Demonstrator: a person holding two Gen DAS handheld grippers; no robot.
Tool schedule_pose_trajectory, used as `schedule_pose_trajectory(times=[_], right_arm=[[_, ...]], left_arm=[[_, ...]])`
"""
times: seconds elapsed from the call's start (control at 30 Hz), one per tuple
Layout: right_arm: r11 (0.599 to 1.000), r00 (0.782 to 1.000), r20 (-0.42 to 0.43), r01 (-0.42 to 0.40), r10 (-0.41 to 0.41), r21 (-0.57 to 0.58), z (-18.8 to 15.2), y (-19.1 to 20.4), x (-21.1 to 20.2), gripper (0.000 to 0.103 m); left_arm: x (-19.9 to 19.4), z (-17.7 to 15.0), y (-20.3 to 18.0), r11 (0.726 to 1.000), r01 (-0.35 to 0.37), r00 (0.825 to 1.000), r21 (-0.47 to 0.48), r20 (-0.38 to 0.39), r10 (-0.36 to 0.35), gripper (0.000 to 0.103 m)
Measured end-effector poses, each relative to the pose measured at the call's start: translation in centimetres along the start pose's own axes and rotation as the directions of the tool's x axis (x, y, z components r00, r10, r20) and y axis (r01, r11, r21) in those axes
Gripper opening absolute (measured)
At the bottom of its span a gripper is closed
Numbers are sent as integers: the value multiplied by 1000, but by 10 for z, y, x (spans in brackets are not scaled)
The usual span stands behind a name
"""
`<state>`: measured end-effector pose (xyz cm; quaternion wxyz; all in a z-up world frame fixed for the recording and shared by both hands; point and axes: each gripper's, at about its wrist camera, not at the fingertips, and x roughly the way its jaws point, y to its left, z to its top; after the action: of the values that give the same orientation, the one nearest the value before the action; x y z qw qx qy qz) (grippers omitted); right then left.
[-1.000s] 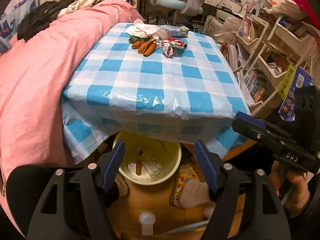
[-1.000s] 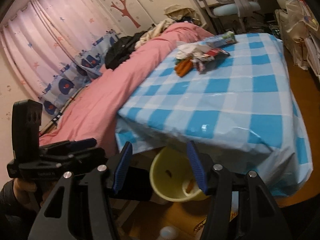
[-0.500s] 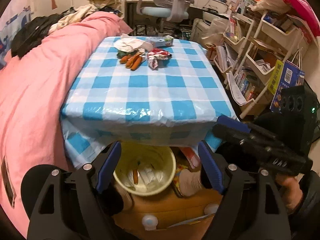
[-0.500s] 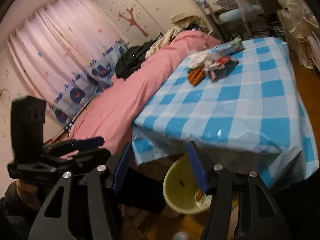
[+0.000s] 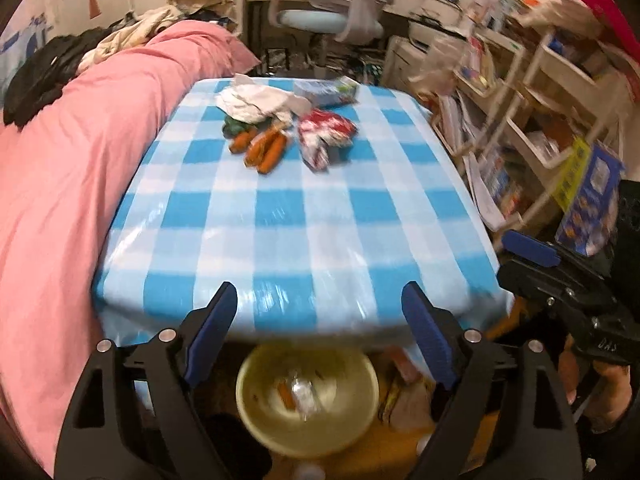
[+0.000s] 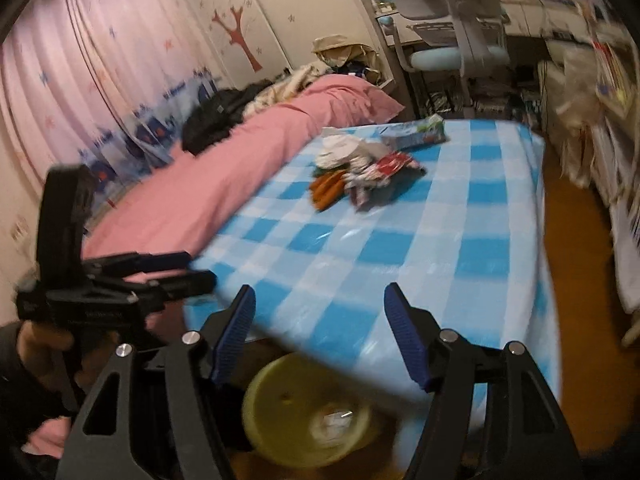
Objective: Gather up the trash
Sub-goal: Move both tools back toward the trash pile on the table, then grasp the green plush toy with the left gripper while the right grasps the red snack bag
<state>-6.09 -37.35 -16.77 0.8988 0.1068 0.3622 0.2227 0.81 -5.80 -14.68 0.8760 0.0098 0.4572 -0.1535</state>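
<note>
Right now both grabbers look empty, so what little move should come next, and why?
Probably reach the left gripper forward over the checked table toward the carrots and red-and-white wrapper. Both it and the right gripper are open and hold nothing, that trash still lies at the far end, and the yellow bin waits below the near edge.
</note>
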Motion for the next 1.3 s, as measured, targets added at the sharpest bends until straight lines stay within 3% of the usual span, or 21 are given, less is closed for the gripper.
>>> schedule_pose_trajectory(times=[0.13,0.27,0.5,0.6,0.8,1.13,1.3], right_arm=[[999,999,-39,-9,10,39,30,-29,39,65],[982,992,-78,-85,99,170,53,-54,82,65],[929,983,-89,-118,159,352,75,-88,135,65],[903,983,-84,-116,165,414,81,-102,148,64],[892,977,-92,-133,191,432,92,-104,166,58],[868,969,-91,-162,230,468,94,-120,179,49],[857,963,-99,-175,252,484,92,-122,186,40]], left_arm=[[40,40,26,998,-22,999,-60,24,23,81],[78,77,53,991,-35,998,-128,40,41,81],[127,114,78,989,-20,999,-149,37,26,81],[141,126,95,979,-25,999,-202,39,33,81],[159,154,111,964,-5,996,-265,80,27,81],[190,160,115,971,-103,995,-215,-4,104,81],[209,168,126,967,-93,996,-236,-21,90,81]])
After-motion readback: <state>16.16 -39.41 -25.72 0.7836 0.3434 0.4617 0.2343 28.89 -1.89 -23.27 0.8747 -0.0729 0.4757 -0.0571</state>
